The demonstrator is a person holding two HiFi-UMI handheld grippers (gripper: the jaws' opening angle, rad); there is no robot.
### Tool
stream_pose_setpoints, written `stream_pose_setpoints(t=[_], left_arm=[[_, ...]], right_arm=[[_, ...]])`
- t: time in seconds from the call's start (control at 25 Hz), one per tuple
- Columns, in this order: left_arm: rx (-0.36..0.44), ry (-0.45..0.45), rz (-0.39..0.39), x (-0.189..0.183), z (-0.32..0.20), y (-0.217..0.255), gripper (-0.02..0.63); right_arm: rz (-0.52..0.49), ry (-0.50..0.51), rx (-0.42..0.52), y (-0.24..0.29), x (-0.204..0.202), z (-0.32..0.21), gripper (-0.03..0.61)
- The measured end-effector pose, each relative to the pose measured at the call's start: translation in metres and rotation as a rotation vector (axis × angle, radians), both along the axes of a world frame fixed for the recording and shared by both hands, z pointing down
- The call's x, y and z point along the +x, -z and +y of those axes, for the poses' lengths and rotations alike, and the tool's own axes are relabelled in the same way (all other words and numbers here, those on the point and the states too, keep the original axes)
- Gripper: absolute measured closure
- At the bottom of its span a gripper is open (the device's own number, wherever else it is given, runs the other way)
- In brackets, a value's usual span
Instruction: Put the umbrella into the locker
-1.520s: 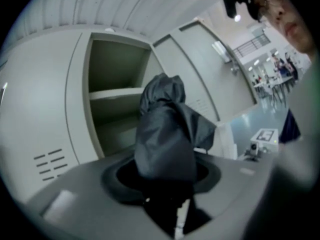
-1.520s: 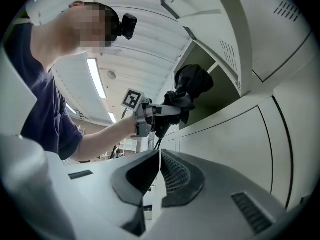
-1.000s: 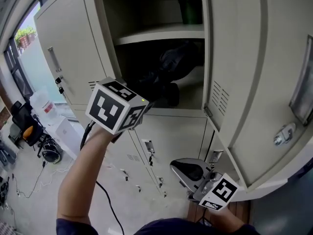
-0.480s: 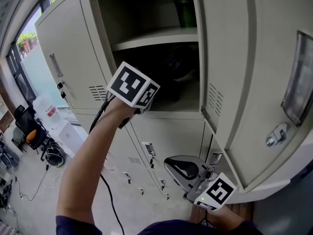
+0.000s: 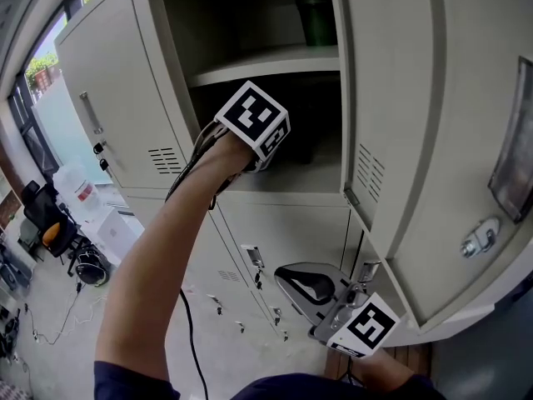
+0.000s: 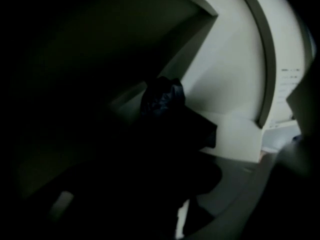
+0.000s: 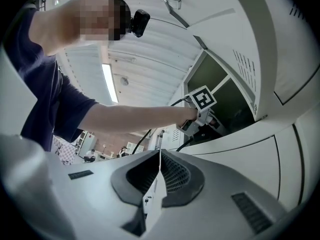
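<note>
My left gripper (image 5: 275,152) reaches into the open locker (image 5: 266,63), into the dark compartment under its shelf. In the head view only its marker cube (image 5: 256,120) and the forearm show. The left gripper view is very dark. There the black folded umbrella (image 6: 162,96) runs from between the jaws to the locker's back corner, so the gripper looks shut on it. My right gripper (image 5: 293,280) hangs low in front of the lower lockers, pointing slightly upward. Its jaws (image 7: 159,156) are shut with nothing between them.
The locker's door (image 5: 416,140) stands open at the right, close to my left arm. A dark green thing (image 5: 315,19) sits on the upper shelf. A closed locker (image 5: 108,98) is at the left, smaller latched doors (image 5: 254,257) below. Chairs and a water bottle (image 5: 79,192) crowd the floor at left.
My left arm has pushed forward into the lower compartment with the umbrella, which the head view no longer shows. The right gripper has hardly moved.
</note>
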State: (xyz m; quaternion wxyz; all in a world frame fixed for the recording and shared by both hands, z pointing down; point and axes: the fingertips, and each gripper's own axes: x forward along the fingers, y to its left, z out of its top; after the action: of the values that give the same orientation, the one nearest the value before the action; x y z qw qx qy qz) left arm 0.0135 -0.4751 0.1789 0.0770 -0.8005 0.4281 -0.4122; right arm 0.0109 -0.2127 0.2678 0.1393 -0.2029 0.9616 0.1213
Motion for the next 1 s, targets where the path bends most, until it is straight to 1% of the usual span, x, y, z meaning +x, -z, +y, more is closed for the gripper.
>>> stream_pose_setpoints(t=[0.44,0.56,0.72,0.84,1.0], left_arm=[[-0.07,0.017,-0.007,0.015,-0.042,-0.014,0.407],[-0.111,0.013,-0.007,0.019,-0.047,-0.025,0.403],[-0.153,0.01,0.023,0.018,-0.048,-0.032,0.391],[-0.144,-0.004,0.047,0.019,-0.044,-0.027,0.361],[-0.1,-0.019,0.077,0.022,-0.037,-0.012,0.33]], right_arm=[[0.016,-0.049,-0.023,-0.009,0.0,-0.016,0.571],[0.014,-0.061,-0.035,-0.011,0.002,-0.021,0.571],[0.012,-0.066,-0.043,-0.012,0.001,-0.025,0.571],[0.011,-0.065,-0.048,-0.013,-0.003,-0.024,0.571],[0.008,-0.053,-0.051,-0.013,-0.01,-0.02,0.571]])
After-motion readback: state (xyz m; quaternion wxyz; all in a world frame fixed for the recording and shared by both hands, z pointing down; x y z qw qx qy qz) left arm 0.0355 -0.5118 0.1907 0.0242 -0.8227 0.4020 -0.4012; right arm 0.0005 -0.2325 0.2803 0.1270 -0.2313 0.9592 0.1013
